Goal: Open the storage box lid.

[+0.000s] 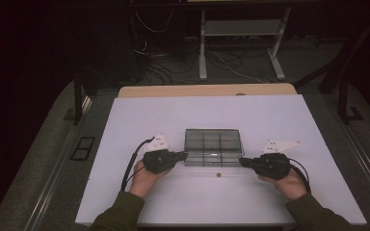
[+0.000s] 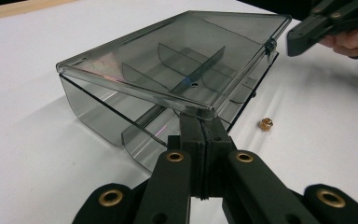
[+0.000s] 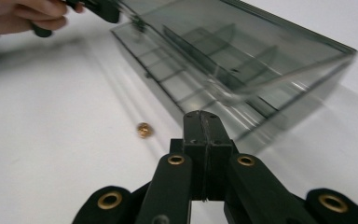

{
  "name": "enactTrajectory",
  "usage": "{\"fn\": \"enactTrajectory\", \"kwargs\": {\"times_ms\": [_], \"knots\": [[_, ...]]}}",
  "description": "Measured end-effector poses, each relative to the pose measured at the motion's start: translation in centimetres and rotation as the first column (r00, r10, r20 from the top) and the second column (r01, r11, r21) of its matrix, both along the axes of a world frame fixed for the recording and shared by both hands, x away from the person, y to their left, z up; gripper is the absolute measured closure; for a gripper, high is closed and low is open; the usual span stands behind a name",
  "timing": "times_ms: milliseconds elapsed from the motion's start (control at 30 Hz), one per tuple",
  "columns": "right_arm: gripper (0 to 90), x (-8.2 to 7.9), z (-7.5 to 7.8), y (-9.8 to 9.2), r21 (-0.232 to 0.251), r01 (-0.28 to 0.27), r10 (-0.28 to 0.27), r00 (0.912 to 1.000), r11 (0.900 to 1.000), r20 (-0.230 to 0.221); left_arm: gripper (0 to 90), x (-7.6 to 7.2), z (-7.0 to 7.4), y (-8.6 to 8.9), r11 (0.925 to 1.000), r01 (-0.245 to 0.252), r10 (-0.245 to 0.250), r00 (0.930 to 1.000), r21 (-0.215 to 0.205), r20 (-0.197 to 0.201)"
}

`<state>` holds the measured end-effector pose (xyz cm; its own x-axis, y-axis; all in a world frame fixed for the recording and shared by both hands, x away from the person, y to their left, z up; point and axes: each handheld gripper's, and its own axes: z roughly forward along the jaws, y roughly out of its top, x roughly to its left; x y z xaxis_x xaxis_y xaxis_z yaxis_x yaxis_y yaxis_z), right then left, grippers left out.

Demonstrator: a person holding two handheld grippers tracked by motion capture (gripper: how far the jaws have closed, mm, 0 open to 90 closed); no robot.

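Smoky plastic box (image 1: 213,147) between both grippers

Both forearms reach in low and level. The left claw (image 1: 185,155) and right claw (image 1: 242,161) point inward toward each other, jaws pressed together.

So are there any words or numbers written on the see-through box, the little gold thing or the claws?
None can be read: the clear box, the small brass nut, the left claw, the right claw and the white table carry no visible words, numbers or labels.
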<state>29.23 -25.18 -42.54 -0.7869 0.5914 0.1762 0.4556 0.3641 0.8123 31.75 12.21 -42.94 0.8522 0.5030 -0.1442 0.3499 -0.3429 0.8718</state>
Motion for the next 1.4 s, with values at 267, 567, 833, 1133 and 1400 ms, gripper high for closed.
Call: {"fn": "enactTrajectory", "kwargs": {"times_ms": [267,567,833,1133,1400], "knots": [[89.2,0.9,-0.3,-0.5,0.027,0.028,-0.027,0.9996,0.999,-0.011,88.5,-0.1,0.1,0.0,1.0,-0.002,0.002,1.0,-0.004,-0.002],[89.2,1.1,0.3,-0.7,0.053,0.029,-0.029,0.9996,0.998,0.001,88.4,-0.2,0.3,0.0,0.9998,0.003,-0.003,1.0,-0.021,0.001],[89.2,1.4,0.8,-0.6,0.076,0.024,-0.025,0.9997,0.997,0.009,88.3,-0.1,0.8,0.3,0.9987,-0.009,0.009,0.9999,-0.051,0.009],[89.2,2.0,1.5,-0.4,0.092,0.021,-0.022,0.9997,0.996,0.011,88.3,0.4,1.5,0.2,0.999,0.007,-0.006,0.9998,-0.044,0.021],[89.2,2.8,2.0,0.0,0.085,0.007,-0.008,0.9999,0.996,0.011,88.1,1.1,2.0,0.1,0.9988,0.016,-0.015,0.9995,-0.045,0.028]]}}
